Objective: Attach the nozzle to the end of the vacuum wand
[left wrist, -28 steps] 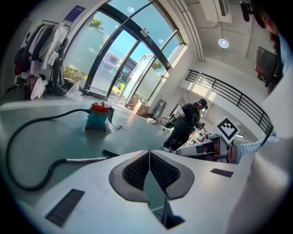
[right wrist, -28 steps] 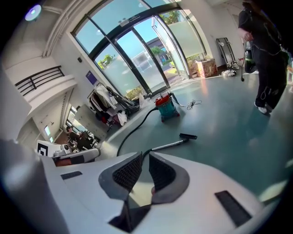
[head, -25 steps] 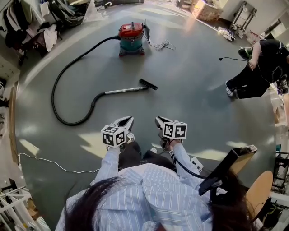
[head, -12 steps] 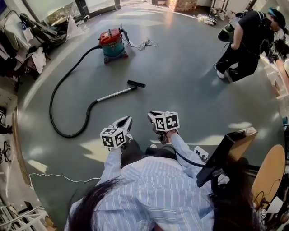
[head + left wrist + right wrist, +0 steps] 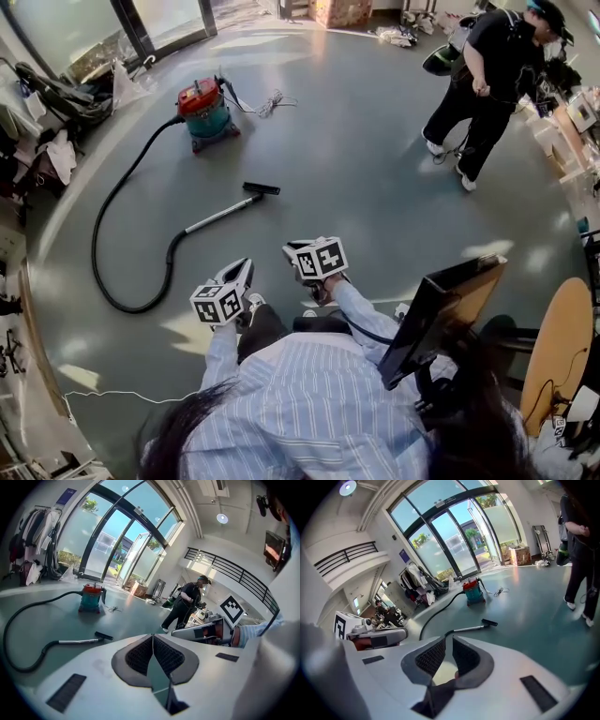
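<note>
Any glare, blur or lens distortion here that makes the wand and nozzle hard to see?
Head view: heavy fisheye bend, window glare on the floor at the top, yet wand and nozzle look sharp. Left gripper view: dark vignetted corners, bright glass doors, wand small but clear. Right gripper view: same vignette, sheen on the floor, wand legible.

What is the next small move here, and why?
Probably step toward the wand and lower both hand-held grippers to it: the left hand-held gripper and the right hand-held gripper hold nothing, and the wand and the nozzle lie far ahead on the floor.
</note>
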Demonstrator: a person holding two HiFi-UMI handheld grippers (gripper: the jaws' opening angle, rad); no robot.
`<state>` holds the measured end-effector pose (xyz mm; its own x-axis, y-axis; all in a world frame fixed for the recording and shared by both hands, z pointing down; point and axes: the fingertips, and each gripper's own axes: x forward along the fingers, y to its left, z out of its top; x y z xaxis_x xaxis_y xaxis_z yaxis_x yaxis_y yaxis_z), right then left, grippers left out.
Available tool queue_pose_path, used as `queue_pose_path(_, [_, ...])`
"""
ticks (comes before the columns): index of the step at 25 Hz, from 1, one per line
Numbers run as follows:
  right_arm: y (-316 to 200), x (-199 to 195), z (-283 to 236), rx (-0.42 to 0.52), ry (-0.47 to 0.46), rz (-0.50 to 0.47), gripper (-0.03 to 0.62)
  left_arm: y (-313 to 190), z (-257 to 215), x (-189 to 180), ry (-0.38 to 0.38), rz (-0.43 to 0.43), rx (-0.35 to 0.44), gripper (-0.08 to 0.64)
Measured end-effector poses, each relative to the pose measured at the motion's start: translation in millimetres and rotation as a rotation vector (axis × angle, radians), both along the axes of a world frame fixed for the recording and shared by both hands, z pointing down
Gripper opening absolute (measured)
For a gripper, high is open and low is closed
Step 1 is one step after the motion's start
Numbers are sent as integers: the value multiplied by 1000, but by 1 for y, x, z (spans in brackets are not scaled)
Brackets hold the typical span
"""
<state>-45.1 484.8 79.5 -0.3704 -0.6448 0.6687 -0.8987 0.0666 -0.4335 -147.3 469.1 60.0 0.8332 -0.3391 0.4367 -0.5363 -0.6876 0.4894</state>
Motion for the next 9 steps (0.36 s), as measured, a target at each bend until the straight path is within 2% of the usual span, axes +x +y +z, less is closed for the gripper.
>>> queue_pose_path(3, [-14,-15,6,-33,-37,13,51,-13,3,-16,-47,15,-31,11])
queue_pose_path(6, [-14,-53,11,-79,-102,-3,51,-10,4,-49,-115,13,-81,11])
queue_pose_path(9, [-16,-80,-5,-99,-160,-24,51,-10,-8,-66,-158,14,-123,11])
